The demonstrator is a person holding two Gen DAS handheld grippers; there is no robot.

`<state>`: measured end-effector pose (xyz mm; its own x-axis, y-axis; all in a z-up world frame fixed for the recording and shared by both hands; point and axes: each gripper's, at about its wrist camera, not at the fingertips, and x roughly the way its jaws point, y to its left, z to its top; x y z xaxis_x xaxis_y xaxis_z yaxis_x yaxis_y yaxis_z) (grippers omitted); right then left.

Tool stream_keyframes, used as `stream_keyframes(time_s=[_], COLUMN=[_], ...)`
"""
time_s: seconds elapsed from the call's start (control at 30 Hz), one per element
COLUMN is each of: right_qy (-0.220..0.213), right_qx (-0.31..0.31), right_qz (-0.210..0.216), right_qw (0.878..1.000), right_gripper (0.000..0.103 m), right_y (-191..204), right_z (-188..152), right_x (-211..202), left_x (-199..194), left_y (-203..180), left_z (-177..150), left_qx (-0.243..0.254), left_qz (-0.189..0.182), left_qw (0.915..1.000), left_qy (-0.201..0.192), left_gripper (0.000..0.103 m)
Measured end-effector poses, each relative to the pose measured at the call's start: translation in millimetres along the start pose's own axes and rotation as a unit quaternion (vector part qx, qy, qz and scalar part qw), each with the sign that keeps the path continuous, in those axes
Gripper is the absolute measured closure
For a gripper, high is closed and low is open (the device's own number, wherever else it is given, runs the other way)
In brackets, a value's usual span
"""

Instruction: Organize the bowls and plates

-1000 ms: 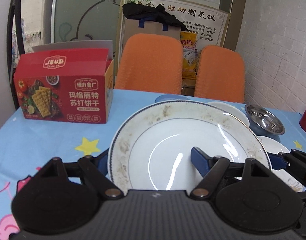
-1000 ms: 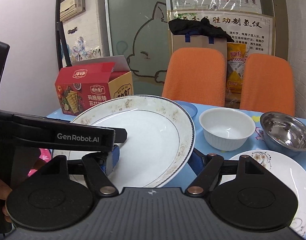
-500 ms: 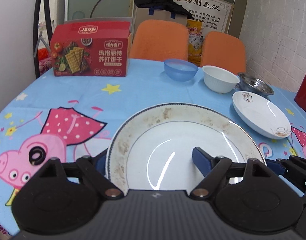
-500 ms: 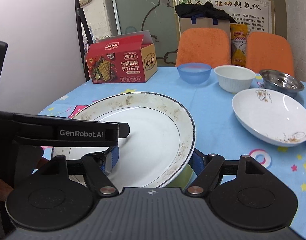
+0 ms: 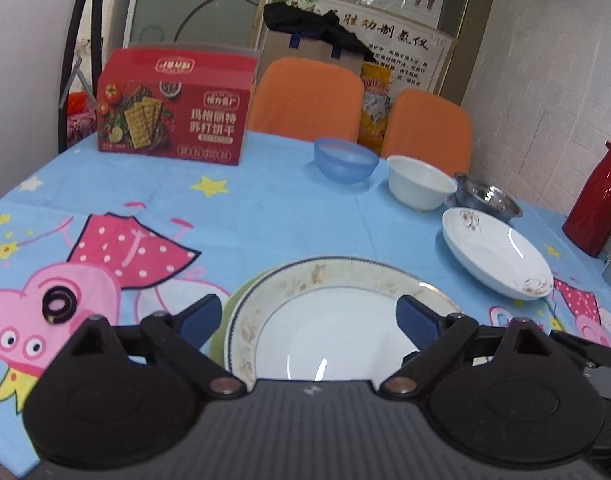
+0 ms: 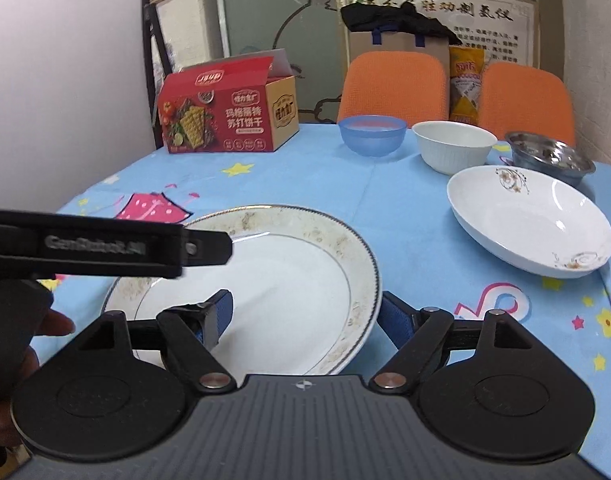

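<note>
A red cracker box (image 5: 173, 114) stands on the cartoon tablecloth (image 5: 265, 208) before two orange chairs (image 5: 307, 100).

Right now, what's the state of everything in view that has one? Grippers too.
big plate: lying on a green plate, rim stained
left gripper: jaws opening, big plate's rim between them
right gripper: straddles big plate's right rim, grip unclear
flowered plate: upright, empty
blue bowl: upright
white bowl: upright, empty
steel bowl: upright
cracker box: top flap open
</note>
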<state>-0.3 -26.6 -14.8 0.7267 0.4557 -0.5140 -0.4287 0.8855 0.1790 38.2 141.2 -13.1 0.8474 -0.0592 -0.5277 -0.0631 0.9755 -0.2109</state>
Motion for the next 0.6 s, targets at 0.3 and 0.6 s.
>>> stream_keyframes(time_s=[0.3,0.6], right_qy=[-0.032,-0.034], right_qx=[0.042,0.073], right_qz=[-0.019,-0.074], right_qw=[0.998,0.994], right_gripper=[0.0,0.0], right_y=[-19.9,-61.9], right_z=[3.7,2.1], right_x=[-18.5,-31.6], left_x=[7.5,38.9], left_y=[-17.5,-50.3], left_z=[7.9,10.7], left_qx=[0.0,0.01], left_qz=[-0.012,-0.029], left_qw=[0.9999,0.9979], left_qy=[0.008,0.056], left_gripper=[0.01,0.01])
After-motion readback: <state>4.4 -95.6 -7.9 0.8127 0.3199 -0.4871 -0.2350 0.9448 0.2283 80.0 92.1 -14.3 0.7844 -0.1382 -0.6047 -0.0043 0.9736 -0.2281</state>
